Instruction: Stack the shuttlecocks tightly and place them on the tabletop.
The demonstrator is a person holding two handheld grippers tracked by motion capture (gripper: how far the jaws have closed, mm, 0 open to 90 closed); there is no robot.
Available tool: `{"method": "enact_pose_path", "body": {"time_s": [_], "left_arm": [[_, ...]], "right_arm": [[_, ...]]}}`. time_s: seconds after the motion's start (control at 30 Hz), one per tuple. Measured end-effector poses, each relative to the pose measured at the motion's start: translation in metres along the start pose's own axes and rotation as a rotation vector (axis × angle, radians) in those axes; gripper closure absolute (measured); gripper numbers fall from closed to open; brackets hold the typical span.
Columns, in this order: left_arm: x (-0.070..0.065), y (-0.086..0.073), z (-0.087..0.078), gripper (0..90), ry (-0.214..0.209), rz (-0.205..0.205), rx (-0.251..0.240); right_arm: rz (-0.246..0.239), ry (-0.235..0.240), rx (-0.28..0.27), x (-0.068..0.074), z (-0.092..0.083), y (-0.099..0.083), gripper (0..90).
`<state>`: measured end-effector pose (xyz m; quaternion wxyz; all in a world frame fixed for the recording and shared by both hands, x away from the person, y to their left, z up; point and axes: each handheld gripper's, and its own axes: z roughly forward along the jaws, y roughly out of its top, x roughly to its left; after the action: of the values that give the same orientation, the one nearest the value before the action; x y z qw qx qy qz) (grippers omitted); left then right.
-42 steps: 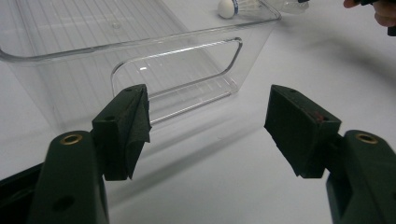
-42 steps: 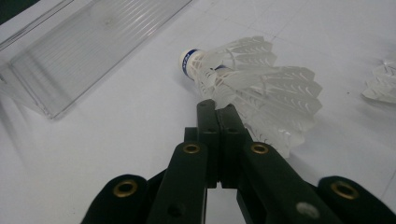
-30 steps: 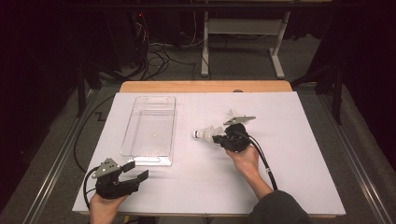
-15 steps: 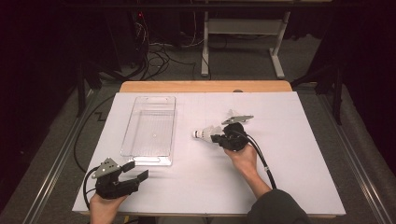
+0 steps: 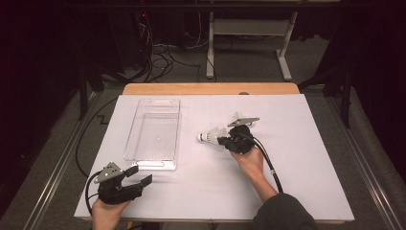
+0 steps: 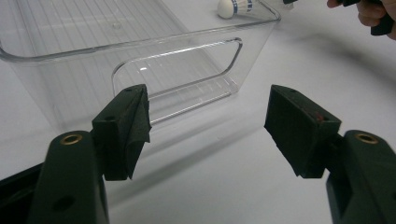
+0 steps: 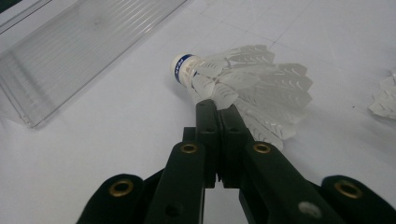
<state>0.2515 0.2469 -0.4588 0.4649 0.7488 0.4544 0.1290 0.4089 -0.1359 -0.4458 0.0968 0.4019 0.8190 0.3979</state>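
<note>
Gripping a white feathered shuttlecock [image 7: 233, 81], the right tool [image 7: 217, 105] has its jaws pressed together on the feathers just behind the cork. The cork, with a blue band round it, points away from the tool and sits low over the white table [image 5: 306, 191]; whether it touches the surface cannot be told. In the high view the right tool [image 5: 221, 140] lies under the person's right hand [image 5: 249, 160], with the shuttlecock [image 5: 210, 135] sticking out of its tip towards the clear plastic bin [image 5: 154, 135]. The cable [image 5: 268, 165] trails back from the tool along the forearm.

Ahead of the right tool and off to one side lies the bin, near but apart from the shuttlecock. At the far edge of the right gripper view, beside the held feathers, a second bit of white feather [image 7: 385, 100] shows on the table; what it belongs to cannot be told.

Left tool [image 6: 208, 123]: jaws wide apart, nothing between them. It faces the near end wall of the bin [image 6: 140, 65], close to it but not touching. Beyond the bin's far corner the shuttlecock's cork [image 6: 233, 7] is visible. In the high view the left tool [image 5: 136, 175] rests low at the table's near edge in the left hand [image 5: 107, 211], just short of the bin.
</note>
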Motion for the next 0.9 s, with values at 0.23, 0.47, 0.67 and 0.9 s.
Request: {"method": "enact_pose_path", "body": {"time_s": [0.23,0.47,0.67,0.9], "left_arm": [[0.0002,0.0000,0.0000,31.6,-0.001,0.000,0.001],[0.0007,0.0001,0.0000,31.6,0.000,0.000,0.000],[0.0008,0.0001,-0.0001,31.6,0.001,0.001,0.000],[0.0005,0.0001,-0.0002,31.6,0.000,0.000,0.000]], "right_arm": [[-0.001,-0.013,0.004,-0.0015,0.0016,-0.0006,86.8],[-0.004,-0.033,0.006,-0.0018,0.0007,-0.0006,79.9],[0.000,-0.044,0.012,-0.0024,-0.0006,-0.0012,73.6],[0.000,-0.050,0.013,-0.0013,-0.0014,-0.0015,67.9]]}}
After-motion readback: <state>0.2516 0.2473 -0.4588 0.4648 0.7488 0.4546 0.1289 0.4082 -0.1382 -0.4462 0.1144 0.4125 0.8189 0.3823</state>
